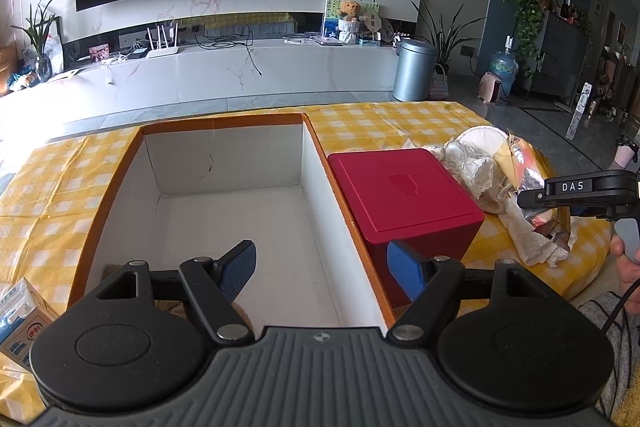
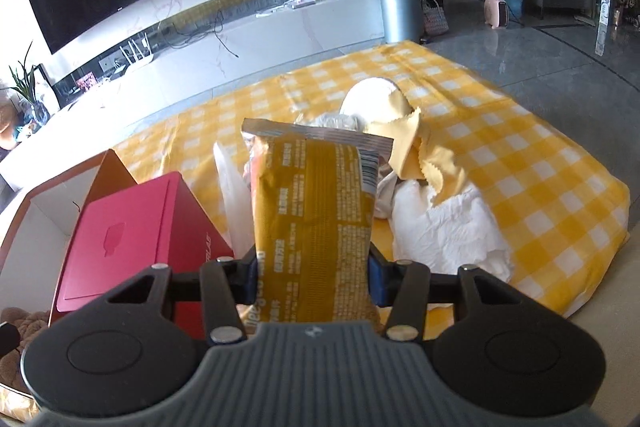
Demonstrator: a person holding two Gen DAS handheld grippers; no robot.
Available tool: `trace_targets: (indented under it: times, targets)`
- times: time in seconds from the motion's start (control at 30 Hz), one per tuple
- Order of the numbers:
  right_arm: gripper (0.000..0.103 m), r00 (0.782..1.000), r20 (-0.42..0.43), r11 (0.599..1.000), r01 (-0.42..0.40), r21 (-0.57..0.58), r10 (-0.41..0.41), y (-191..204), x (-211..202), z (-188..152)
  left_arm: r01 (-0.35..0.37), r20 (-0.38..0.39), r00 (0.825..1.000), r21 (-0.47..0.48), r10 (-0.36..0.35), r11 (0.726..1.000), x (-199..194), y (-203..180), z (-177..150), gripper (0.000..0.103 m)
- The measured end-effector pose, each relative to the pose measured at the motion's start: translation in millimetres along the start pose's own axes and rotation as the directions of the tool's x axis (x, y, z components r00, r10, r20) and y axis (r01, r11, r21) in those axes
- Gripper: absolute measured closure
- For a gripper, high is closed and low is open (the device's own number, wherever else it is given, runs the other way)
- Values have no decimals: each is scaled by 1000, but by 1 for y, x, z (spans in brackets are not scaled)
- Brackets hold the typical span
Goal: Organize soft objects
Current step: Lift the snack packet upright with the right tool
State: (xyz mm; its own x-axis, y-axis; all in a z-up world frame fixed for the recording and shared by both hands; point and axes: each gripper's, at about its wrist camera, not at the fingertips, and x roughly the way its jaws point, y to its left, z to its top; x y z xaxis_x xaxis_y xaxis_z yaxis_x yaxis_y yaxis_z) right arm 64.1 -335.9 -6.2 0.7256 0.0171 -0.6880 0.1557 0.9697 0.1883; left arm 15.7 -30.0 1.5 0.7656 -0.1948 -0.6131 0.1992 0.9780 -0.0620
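- Right gripper [image 2: 312, 279] has its jaws closed about halfway onto a yellow snack packet [image 2: 312, 211], pads pressing both sides of its lower end; the packet sticks out ahead of the jaws, clear of the bench [image 2: 540, 163].
- Held by one end, probably so the free end can go into a container first.
- Left gripper [image 1: 322, 271] jaws wide open, holding nothing — they straddle the near right wall of the open cardboard box [image 1: 224, 203], likely to steady it or wait there.
- Box is empty where visible; judged the drop spot for soft things.
- Red box [image 1: 404, 195] stands touching the cardboard box's right wall, lid shut.
- Remaining soft pile — white crumpled paper [image 2: 444, 223], yellow cloth [image 2: 424, 163] — lies on the checked cover beyond the packet, unsorted.
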Motion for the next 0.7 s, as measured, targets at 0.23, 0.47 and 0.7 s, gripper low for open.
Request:
trace_targets:
  times: [0.23, 0.47, 0.7]
  targets:
    - [53, 998, 57, 999, 17, 48, -20, -28, -20, 6, 57, -45, 997, 30, -56, 998, 12, -34, 13, 15]
    - [53, 994, 61, 986, 84, 142, -93, -63, -24, 4, 150, -124, 982, 35, -145, 988, 37, -79, 32, 15]
    - [53, 988, 53, 963, 128, 238, -145, -100, -27, -2, 232, -211, 954, 65, -214, 971, 74, -139, 46, 15]
